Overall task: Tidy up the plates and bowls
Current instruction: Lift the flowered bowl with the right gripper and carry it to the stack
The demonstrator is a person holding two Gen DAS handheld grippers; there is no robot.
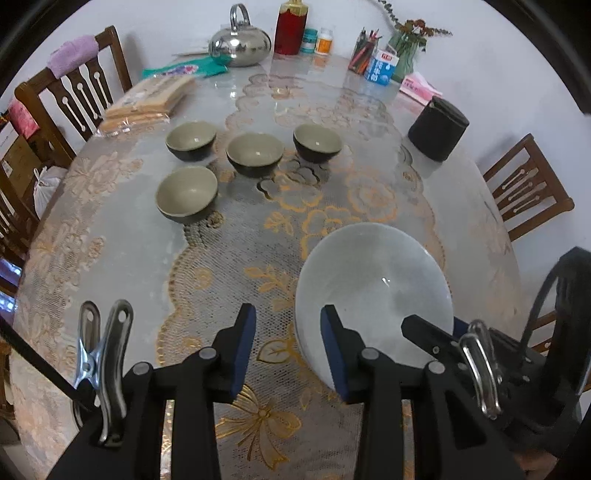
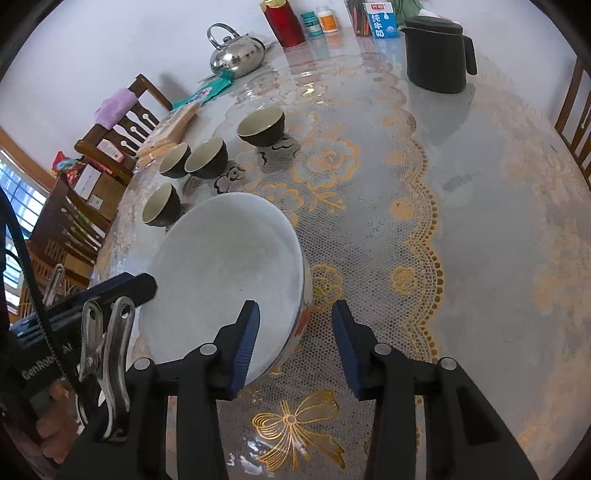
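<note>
You're in a home dining room: a lace-covered oval tabletop (image 1: 332, 92), carved brown wooden chairs (image 1: 85, 88), a shiny steel kettle (image 1: 240, 46).

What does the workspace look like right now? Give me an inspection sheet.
Surface: table under lace cloth and clear cover.
Job's things: white plates stacked near the grippers; four dark bowls apart beyond them.
Clutter: kettle, red box, black jug, milk carton, pencils.
Grippers: left gripper astride the stack's left rim; right gripper astride its right rim; neither visibly clamped.
Cables: black cable.
Surroundings: wooden chairs, white wall.
</note>
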